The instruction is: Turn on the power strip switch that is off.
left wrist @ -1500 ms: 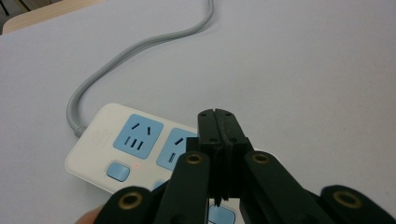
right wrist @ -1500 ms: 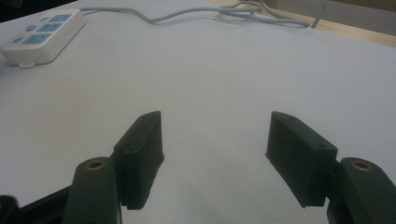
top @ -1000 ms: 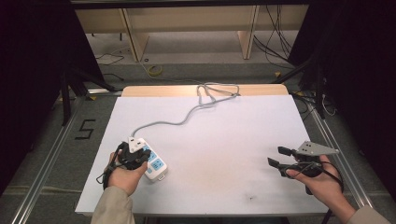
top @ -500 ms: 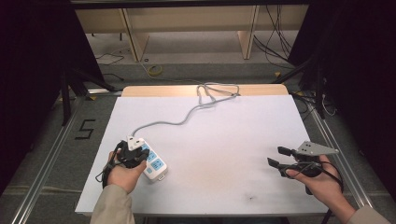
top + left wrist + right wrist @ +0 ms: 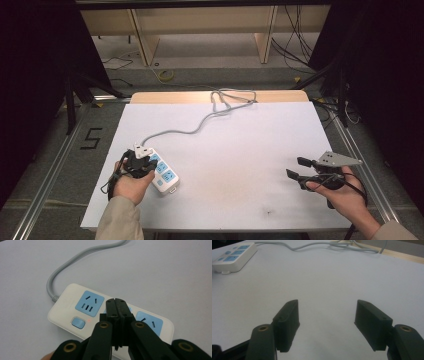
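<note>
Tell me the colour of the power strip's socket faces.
Light blue, on a white power strip; clearest in the left gripper view.

Black jaws, brass screws, beige sleeves (image 5: 117, 220).

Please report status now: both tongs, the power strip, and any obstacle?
Left tongs shut, empty, over power strip. Right tongs open, empty, apart. Grey cord trails away; nothing blocking.

Power strip (image 5: 161, 171) lies on the table (image 5: 240, 165) at its near left, its cord (image 5: 200, 122) running away to the far edge, where it loops. Left gripper (image 5: 137, 162) sits over the strip's far end; right gripper (image 5: 296, 168) rests at the near right, well apart from the strip.
</note>
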Motion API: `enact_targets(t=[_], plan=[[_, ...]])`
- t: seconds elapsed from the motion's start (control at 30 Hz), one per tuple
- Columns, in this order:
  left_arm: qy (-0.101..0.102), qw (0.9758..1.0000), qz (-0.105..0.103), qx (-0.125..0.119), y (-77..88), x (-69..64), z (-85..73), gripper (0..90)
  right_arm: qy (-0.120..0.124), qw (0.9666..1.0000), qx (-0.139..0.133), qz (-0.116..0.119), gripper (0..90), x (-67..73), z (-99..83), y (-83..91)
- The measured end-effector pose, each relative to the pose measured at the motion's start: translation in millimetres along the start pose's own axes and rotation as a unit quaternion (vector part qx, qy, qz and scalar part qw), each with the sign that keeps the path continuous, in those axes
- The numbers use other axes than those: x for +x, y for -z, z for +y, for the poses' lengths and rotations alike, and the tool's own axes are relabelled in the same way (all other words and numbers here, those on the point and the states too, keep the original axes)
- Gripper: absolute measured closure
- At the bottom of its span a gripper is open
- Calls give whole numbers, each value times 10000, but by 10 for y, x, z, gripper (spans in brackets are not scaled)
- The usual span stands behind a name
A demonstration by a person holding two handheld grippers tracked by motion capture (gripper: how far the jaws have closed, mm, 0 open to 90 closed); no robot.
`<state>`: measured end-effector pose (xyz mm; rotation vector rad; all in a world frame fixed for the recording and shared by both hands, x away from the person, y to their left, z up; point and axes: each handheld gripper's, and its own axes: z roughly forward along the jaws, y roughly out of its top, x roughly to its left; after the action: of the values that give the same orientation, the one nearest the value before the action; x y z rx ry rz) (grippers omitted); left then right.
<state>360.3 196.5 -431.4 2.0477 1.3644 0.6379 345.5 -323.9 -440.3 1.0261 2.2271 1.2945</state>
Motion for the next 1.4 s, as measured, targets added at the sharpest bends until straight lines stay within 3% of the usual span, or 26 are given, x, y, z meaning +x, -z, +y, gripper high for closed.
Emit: enact_targets(t=[0.53,1.4], plan=[[129,9996,98,216,-43,76,-31,897,6,10000,3,-1,360,-1,-1,0],[83,9985,159,508,-102,92,-41,898,11,10000,10,-3,360,-2,-2,-2]])
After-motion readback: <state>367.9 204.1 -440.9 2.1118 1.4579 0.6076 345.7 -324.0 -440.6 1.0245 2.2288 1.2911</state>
